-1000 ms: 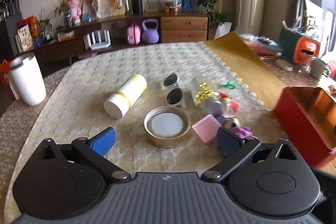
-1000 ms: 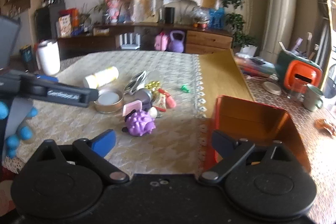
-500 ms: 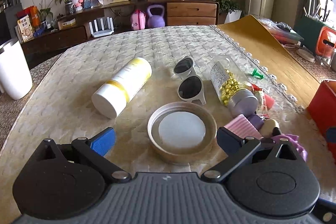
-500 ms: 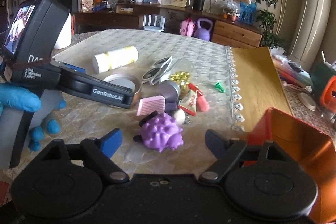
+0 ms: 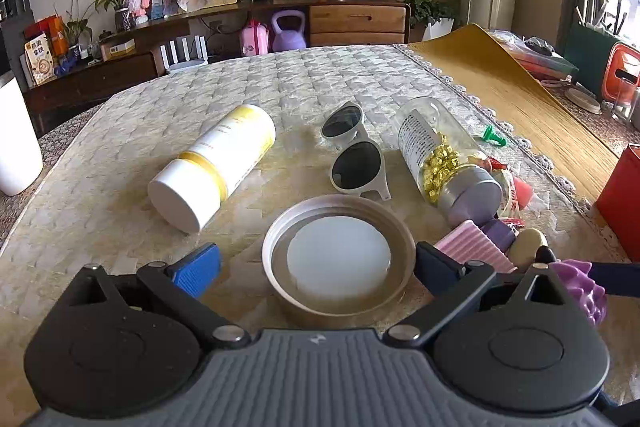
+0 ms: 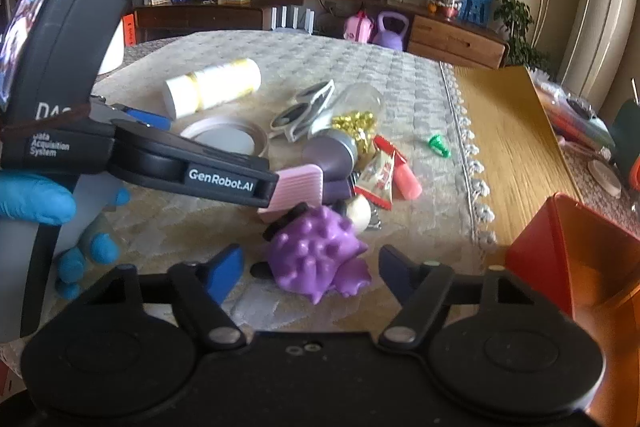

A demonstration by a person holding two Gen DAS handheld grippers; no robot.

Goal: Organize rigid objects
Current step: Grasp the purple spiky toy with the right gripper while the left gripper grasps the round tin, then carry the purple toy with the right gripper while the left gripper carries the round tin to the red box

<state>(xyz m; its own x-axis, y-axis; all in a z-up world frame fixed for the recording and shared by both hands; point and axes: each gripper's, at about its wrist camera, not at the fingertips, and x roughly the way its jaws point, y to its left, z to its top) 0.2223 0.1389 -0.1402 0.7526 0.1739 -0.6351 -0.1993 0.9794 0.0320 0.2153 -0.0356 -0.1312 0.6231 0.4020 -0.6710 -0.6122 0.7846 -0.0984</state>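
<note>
My right tongs point(image 6: 310, 277) are closing around the purple spiky toy point(image 6: 316, 253), which sits between the pads without touching them. My left tongs point(image 6: 200, 163) reach in from the left, held by a blue-gloved hand point(image 6: 36, 195), beside the pink comb point(image 6: 298, 187). The red box point(image 6: 560, 251) stands right on the desk point(image 6: 360, 67).

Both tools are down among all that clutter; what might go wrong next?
The right tool is closing around the spiky purple toy; its bumpy, rounded shape might slip out. The left tool straddles the shallow round lid, whose low rim may be hard to catch. The left tool's finger sits against the pink ribbed piece and could nudge it.
</note>
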